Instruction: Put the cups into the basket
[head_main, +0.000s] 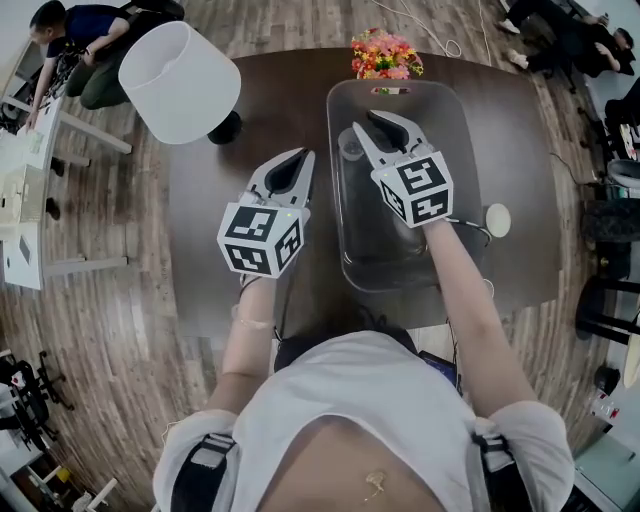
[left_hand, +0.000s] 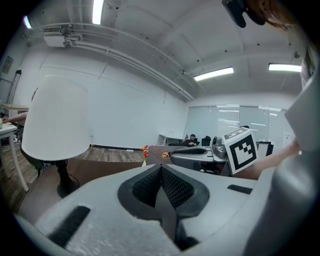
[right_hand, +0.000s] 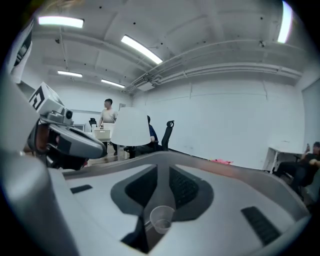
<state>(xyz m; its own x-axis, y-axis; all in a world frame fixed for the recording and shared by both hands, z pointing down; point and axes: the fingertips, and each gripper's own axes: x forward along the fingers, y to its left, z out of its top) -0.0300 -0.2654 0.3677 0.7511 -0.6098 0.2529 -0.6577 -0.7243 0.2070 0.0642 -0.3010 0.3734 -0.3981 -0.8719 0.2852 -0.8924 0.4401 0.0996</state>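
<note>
A clear plastic basket (head_main: 452, 118) stands on the dark table (head_main: 260, 110), right of the middle. One clear cup (head_main: 352, 146) sits upright inside it at the far left end. My right gripper (head_main: 376, 120) hovers over that end of the basket with only a narrow gap between its jaws and nothing in them. In the right gripper view the cup (right_hand: 161, 219) shows well below, through that gap in the right gripper (right_hand: 163, 168). My left gripper (head_main: 303, 155) hangs above the bare table just left of the basket, empty. The left gripper view shows the left gripper (left_hand: 161, 168) with pads touching.
A white lamp (head_main: 180, 80) on a black foot stands at the table's far left. Flowers (head_main: 385, 55) sit behind the basket at the far edge. A small pale round object (head_main: 497, 219) lies to the right of the basket. People sit beyond the table.
</note>
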